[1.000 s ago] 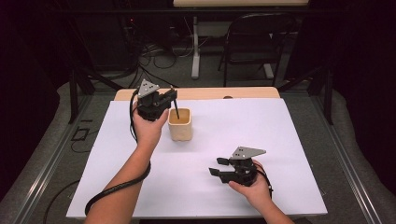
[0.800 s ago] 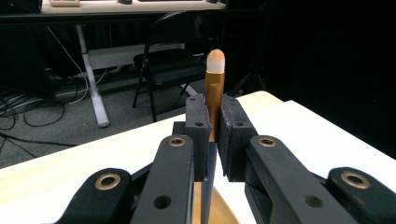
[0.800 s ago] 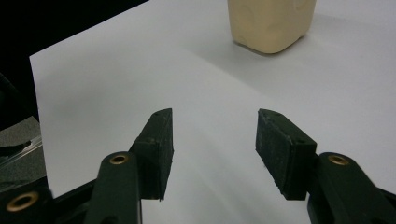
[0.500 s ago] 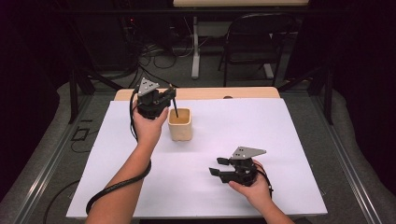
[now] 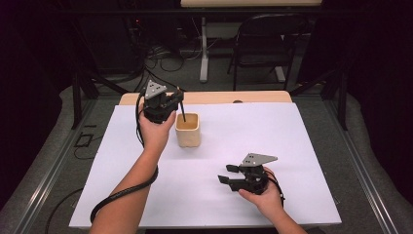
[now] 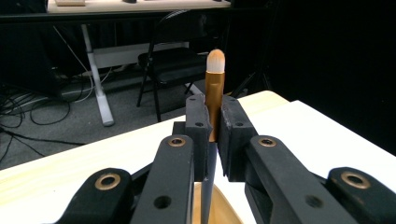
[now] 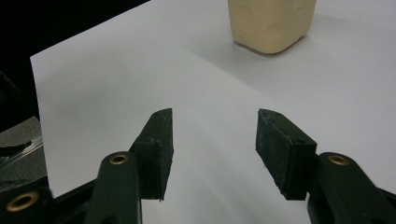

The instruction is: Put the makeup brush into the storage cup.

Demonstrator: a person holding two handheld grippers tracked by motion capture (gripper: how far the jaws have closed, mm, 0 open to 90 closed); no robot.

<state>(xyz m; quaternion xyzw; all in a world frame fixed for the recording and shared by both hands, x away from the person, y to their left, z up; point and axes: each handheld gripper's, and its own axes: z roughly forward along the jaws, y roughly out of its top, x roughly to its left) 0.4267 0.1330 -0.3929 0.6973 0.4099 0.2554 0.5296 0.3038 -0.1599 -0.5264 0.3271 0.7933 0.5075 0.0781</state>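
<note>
Seen from above: a bench covered w/ a white sheet [image 5: 292, 146], and a tan cup [image 5: 188, 129] standing upright on it toward the far-left part; the cup is the landmark here. The left hand-held gripper [image 5: 176, 100] is held just above and left of the cup, at its far rim, jaws clenched on a makeup brush [image 6: 215, 88]. In the left gripper view the brush has a gold ferrule and pale bristle tip pointing up past the jaws, w/ its dark handle running down btwn the pads toward the cup's mouth. From above, the handle slants down into the cup opening; whether it touches the inside can't be told. The right hand-held gripper [image 5: 229, 173] sits well apart from the cup, nearer the person and to the cup's right, low over the sheet. Its jaws are spread w/ nothing btwn them, pointing roughly back toward the cup, which the right gripper view has at the top edge. A dark folding chair [image 5: 263, 44] stands on the floor beyond the cup, past the bench's far edge.
</note>
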